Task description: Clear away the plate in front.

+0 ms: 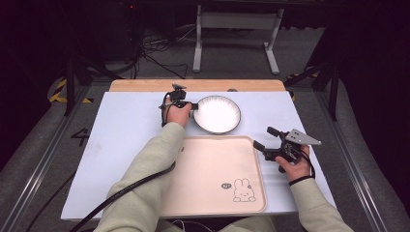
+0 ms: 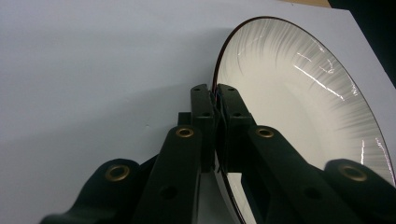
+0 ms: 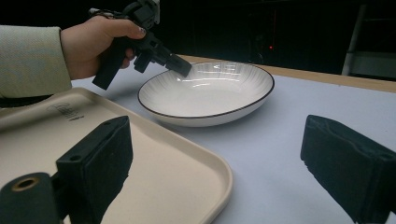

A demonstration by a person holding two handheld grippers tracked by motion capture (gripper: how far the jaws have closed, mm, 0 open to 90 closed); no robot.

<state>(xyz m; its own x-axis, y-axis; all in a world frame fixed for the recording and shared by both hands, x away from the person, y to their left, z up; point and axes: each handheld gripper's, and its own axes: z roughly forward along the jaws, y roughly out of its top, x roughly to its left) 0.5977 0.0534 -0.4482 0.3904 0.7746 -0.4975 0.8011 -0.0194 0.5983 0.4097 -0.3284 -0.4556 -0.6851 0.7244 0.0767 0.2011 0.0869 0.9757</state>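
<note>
A white bowl-like plate (image 1: 217, 114) with a dark rim and fine ribbed lines rests on the pale blue tabletop, just beyond a beige tray (image 1: 212, 166). My left gripper (image 1: 195, 105) is shut on the plate's left rim (image 2: 219, 74), one jaw outside and one inside the plate (image 2: 299, 107). The right gripper view shows the same grip (image 3: 183, 68) on the plate (image 3: 210, 95). My right gripper (image 1: 265, 138) stands open to the right of the tray, its jaws wide apart with nothing between them (image 3: 215, 172).
The beige tray (image 3: 177, 172) with a rabbit drawing (image 1: 244, 190) lies at the near middle of the table. A wooden strip (image 1: 145, 85) runs along the table's far edge. Frame legs and cables lie on the dark floor beyond.
</note>
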